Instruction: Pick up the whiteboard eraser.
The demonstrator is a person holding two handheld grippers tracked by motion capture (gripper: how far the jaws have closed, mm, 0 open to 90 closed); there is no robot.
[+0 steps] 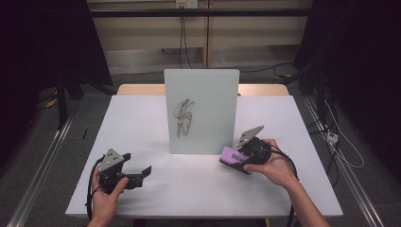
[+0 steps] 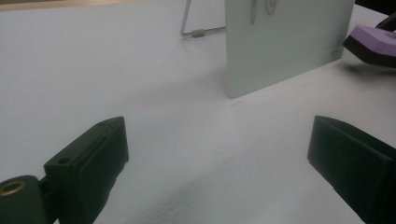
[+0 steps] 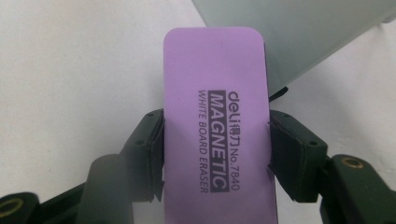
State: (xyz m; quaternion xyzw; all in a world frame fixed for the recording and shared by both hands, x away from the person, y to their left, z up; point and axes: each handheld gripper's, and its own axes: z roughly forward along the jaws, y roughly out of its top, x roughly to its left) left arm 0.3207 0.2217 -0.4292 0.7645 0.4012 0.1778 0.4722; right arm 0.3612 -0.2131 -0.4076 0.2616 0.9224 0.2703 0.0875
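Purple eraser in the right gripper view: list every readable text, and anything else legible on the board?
"deli" with two Chinese characters too small to read, then "No.7840": on the flat purple rectangular whiteboard eraser.
"MAGNETIC": white letters in a dark bar, same face.
"WHITE BOARD ERASER": small dark print, same face.
Upright white rectangular whiteboard: a black marker scribble, no letters or numbers.

A white-covered table (image 1: 142, 123) is shown, its wooden edge exposed at the far side; an upright whiteboard (image 1: 203, 113), marked with a dark scribble, is propped on a wire stand (image 2: 196, 31) near the centre.
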